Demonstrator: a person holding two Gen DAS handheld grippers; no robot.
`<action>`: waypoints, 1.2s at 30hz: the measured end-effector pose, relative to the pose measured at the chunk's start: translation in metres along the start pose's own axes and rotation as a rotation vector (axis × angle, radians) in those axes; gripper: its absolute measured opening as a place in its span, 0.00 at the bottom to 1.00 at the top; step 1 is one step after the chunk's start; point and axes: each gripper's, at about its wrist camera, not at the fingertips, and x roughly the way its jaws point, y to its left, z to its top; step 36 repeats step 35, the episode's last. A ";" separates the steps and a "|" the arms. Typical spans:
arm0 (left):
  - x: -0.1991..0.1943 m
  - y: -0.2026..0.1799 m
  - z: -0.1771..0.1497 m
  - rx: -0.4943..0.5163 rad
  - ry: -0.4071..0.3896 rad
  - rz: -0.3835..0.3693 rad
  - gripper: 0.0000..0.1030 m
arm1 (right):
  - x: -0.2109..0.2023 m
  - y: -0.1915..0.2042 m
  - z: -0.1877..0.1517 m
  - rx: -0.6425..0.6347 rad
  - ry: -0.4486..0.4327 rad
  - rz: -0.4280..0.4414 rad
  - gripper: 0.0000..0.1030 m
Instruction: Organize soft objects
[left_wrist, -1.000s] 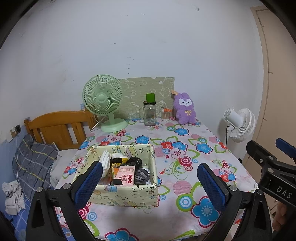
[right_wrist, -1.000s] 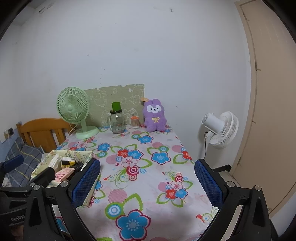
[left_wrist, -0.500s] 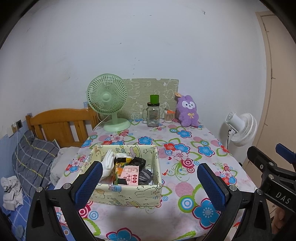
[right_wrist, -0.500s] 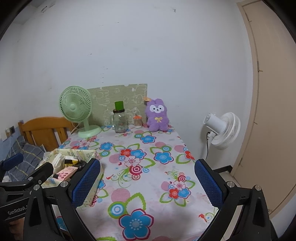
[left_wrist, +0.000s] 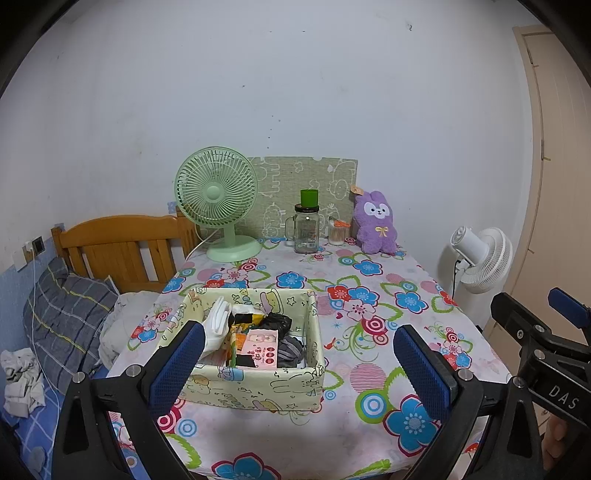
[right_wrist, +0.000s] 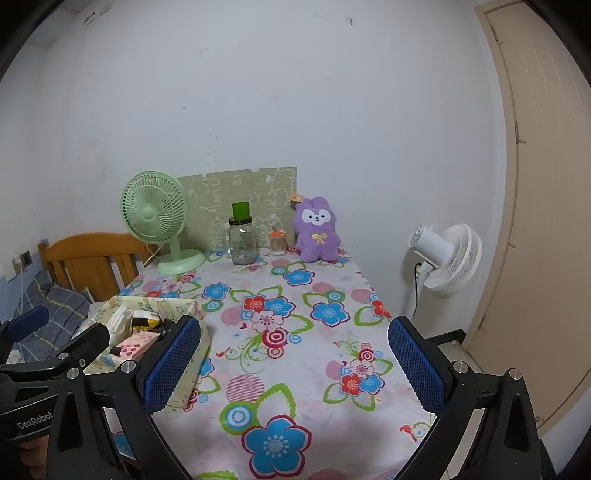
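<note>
A pale yellow fabric box (left_wrist: 258, 386) (right_wrist: 184, 384) sits on the near left of the flowered table (left_wrist: 369, 306) (right_wrist: 295, 295). It holds a white glove (left_wrist: 218, 323), a pink packet (left_wrist: 261, 349), black and grey cloth items. A purple plush rabbit (left_wrist: 375, 223) (right_wrist: 317, 230) stands upright at the table's far edge. My left gripper (left_wrist: 299, 369) hangs open in front of the box, nothing between its fingers. My right gripper (right_wrist: 291, 365) is open too, above the table's near middle, right of the box.
At the back stand a green desk fan (left_wrist: 218, 199), a glass jar with a green cup on top (left_wrist: 306, 229), a small orange-lidded jar (left_wrist: 338, 232) and a patterned board (left_wrist: 295, 192). A white floor fan (left_wrist: 480, 254) stands right of the table. A wooden bed with bedding (left_wrist: 92, 258) lies left.
Both grippers have pulled back and risen a little, so the table and box look smaller and farther. Both stay open and nothing on the table has moved.
</note>
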 end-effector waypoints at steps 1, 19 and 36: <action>0.000 0.000 0.000 0.000 0.000 -0.001 1.00 | 0.000 0.000 0.000 0.001 -0.001 0.001 1.00; -0.001 -0.001 0.001 -0.002 -0.001 0.003 1.00 | -0.001 0.002 0.001 0.003 0.000 0.006 1.00; -0.002 0.000 0.001 -0.004 0.000 0.005 1.00 | 0.000 0.004 0.001 0.006 0.000 0.010 1.00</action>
